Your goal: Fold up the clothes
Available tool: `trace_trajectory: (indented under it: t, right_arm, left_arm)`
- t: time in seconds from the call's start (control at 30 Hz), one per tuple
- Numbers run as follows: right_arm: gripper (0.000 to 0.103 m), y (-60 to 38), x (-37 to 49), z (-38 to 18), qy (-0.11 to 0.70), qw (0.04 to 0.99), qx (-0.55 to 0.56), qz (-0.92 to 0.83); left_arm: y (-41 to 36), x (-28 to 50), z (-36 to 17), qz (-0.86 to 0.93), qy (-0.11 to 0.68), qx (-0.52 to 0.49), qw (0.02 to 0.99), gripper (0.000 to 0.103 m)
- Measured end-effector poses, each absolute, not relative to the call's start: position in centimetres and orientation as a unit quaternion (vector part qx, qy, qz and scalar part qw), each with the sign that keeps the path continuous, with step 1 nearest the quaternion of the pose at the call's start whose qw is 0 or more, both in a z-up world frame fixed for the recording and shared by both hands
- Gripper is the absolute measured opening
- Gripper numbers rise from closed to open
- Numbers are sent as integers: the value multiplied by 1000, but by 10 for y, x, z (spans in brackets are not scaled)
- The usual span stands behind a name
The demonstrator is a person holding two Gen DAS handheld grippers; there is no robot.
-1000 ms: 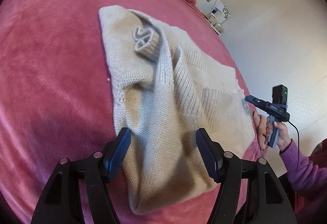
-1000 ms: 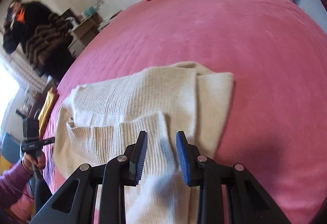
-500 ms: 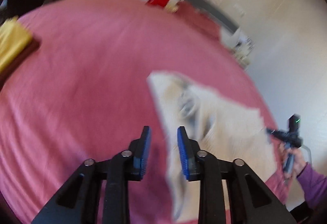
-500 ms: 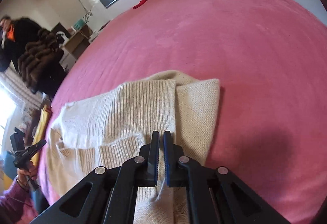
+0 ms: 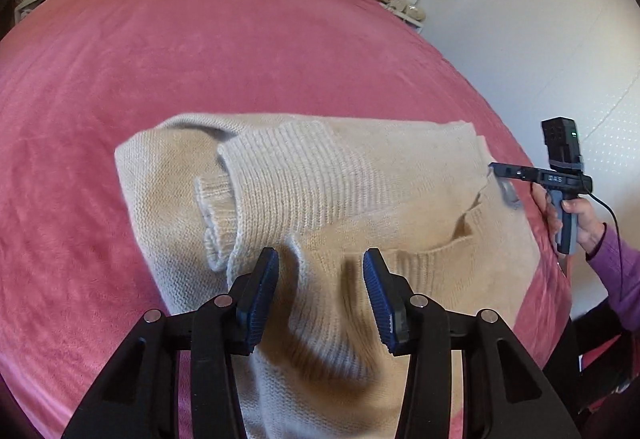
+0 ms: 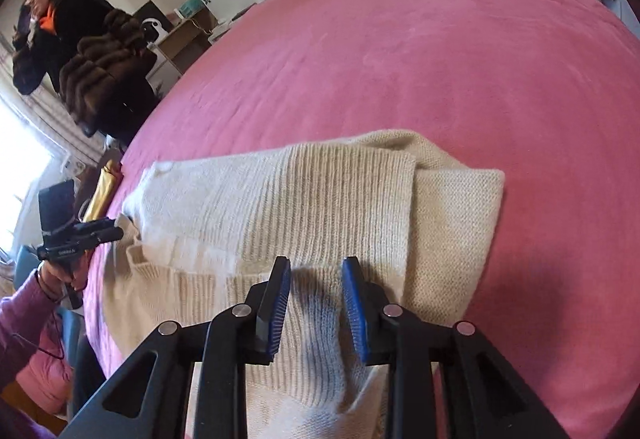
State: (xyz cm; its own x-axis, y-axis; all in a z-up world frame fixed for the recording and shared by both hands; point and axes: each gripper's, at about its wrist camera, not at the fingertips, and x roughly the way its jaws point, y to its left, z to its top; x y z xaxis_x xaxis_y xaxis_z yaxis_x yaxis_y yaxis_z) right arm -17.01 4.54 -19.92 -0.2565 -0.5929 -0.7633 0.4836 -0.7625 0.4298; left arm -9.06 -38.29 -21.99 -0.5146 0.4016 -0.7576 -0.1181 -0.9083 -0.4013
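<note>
A: What is seen at the left edge of the left wrist view?

B: A pink bedspread (image 5: 248, 51) is spread over the whole bed. On it, nearer the foot, a cream knit sweater (image 5: 328, 183) is laid, partly folded, with a ribbed sleeve cuff (image 5: 216, 215) turned over on its left part.

A: And the left gripper (image 5: 320, 295)?

B: It is held over the sweater's near edge. Its jaws are opening; a raised fold of knit is seen between the blue pads (image 5: 260, 291), but no pressing on it can be made out, so it is counted as released.

A: What is found further right?

B: The right gripper (image 5: 504, 185) is seen at the sweater's far right corner, carried by a hand (image 5: 576, 217) in a purple sleeve (image 5: 618, 263).

A: How is it shown in the right wrist view?

B: At the left, the left gripper (image 6: 114, 233) is seen at the sweater's (image 6: 304, 199) corner, with a person in dark clothing (image 6: 52, 39) standing in the background. In the middle, the right gripper (image 6: 316, 303) is poised above a ridge of ribbed knit. Its jaws are opening, and the ridge lies between the pads (image 6: 356, 311) untouched, so nothing is grasped. To the right, only the bedspread (image 6: 500, 59) is shown.
</note>
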Motion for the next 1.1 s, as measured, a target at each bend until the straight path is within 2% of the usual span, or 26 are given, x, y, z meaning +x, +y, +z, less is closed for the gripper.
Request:
trace_trajectory:
  t: [0.07,0.1,0.13,0.17,0.37,0.53,0.63,0.7,0.8,1.1]
  right_arm:
    - [16,48,-171,-201,-57,335,505,-793]
    - [8,49,-172,-201,-60,331,505,-795]
    - [6,51,-173,-202,-62,327,506,-796]
    - [5,52,-173,-203,-64,324,505,-798]
    - [4,66,-167,-183,-91,332,475,-810]
    - [4,68,-172,-169,-96,337,459,-816]
    - [4,67,-174,-172,-100,341,461,-813]
    - [4,69,-175,-177,-98,336,466,-813]
    - [4,74,-175,-180,-105,330,467,-813]
    - [4,79,-173,-177,-112,331,463,-814]
  left_arm:
    - [-383,-89,-220,858,-152,-466,154,44]
    - [-384,-88,-219,859,-154,-463,153,32]
    - [-385,-86,-216,862,-158,-458,151,22]
    - [-387,-84,-214,865,-161,-452,149,8]
    - [-410,-77,-179,889,-228,-370,145,8]
    - [-406,-84,-174,879,-234,-376,177,8]
    - [-391,-88,-190,869,-209,-410,184,20]
    - [-385,-83,-200,864,-190,-429,182,32]
    - [-378,-78,-212,859,-173,-447,182,38]
    - [-398,-71,-215,861,-195,-444,152,42]
